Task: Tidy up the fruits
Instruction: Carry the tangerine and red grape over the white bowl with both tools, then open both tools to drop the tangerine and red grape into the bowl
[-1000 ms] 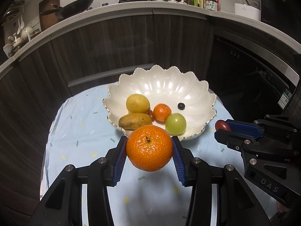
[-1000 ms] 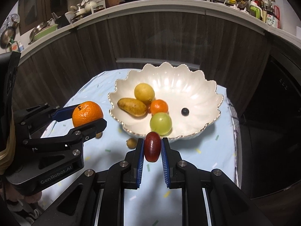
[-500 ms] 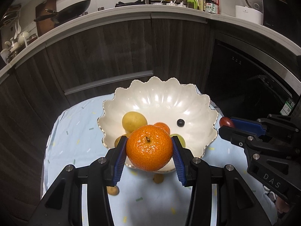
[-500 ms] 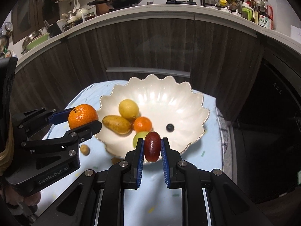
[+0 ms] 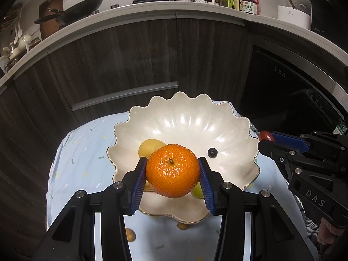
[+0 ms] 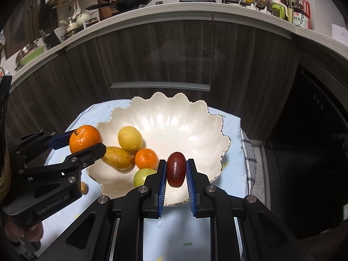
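My left gripper (image 5: 172,169) is shut on a big orange mandarin (image 5: 173,170), held above the near left part of a white scalloped bowl (image 5: 230,130). My right gripper (image 6: 176,171) is shut on a dark red oval fruit (image 6: 176,169) over the bowl's (image 6: 195,126) near rim. Inside the bowl lie a lemon (image 6: 130,138), a brownish-yellow fruit (image 6: 117,157), a small mandarin (image 6: 146,158), a green grape (image 6: 142,176) and a blueberry (image 5: 212,152). In the right wrist view the left gripper (image 6: 86,142) with its mandarin (image 6: 85,138) shows at the left.
The bowl stands on a small table under a pale blue speckled cloth (image 5: 82,169). Small tan fruits (image 5: 130,235) lie loose on the cloth near the bowl's front. Dark wooden cabinets (image 5: 130,61) under a cluttered kitchen counter rise close behind, and a dark appliance (image 5: 293,91) is at the right.
Both grippers have moved forward over the bowl with their fruits still gripped. The bowl now lies beneath them, and the fruits inside are partly hidden in the left wrist view.
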`<state>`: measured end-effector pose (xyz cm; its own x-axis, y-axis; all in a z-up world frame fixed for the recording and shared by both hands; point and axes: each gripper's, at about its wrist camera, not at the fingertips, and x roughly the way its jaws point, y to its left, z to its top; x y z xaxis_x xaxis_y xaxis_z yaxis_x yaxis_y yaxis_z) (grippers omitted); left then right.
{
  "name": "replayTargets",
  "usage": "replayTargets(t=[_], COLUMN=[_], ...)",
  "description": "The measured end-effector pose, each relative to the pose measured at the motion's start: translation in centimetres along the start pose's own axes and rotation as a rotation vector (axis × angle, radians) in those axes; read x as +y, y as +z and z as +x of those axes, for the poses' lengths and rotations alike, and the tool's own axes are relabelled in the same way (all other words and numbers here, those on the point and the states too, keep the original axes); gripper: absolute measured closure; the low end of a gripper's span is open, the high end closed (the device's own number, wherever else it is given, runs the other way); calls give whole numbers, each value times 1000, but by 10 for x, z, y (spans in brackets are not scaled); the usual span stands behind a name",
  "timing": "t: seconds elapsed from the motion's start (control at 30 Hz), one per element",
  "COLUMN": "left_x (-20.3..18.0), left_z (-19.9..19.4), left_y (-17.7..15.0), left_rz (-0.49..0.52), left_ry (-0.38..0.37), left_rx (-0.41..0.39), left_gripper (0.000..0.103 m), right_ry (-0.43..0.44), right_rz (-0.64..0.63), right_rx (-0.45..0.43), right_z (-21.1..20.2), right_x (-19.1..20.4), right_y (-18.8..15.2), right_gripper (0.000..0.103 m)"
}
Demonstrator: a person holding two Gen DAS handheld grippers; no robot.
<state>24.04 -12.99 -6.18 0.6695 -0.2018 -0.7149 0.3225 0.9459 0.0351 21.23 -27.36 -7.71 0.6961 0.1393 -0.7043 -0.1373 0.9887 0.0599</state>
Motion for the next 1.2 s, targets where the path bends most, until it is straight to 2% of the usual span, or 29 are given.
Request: replayTargets(t=[0.87, 1.0, 1.07, 1.1, 1.13, 1.17, 1.2], left_x=[9, 10, 11, 12, 12, 12, 13], left_z=[40, 43, 43, 42, 41, 40, 39], left_y=[2, 0, -1, -1, 0, 0, 0], left_rz=[-20, -22, -22, -24, -25, -26, -27], left_ry=[-18, -3, -4, 4, 7, 8, 10], left_rx=[68, 76, 77, 69, 64, 60, 57], left_gripper=[57, 56, 50, 43, 37, 35, 35], right_ry=[-55, -67, -74, -74, -74, -78, -84], right_rz=[43, 48, 49, 51, 52, 54, 55], right_rx=[56, 60, 66, 69, 71, 69, 64], right_z=[46, 47, 48, 49, 49, 49, 48], right_x=[-13, -14, -14, -15, -15, -15, -15], right_y=[17, 17, 17, 17, 16, 16, 16], right_gripper=[83, 83, 82, 82, 80, 71, 67])
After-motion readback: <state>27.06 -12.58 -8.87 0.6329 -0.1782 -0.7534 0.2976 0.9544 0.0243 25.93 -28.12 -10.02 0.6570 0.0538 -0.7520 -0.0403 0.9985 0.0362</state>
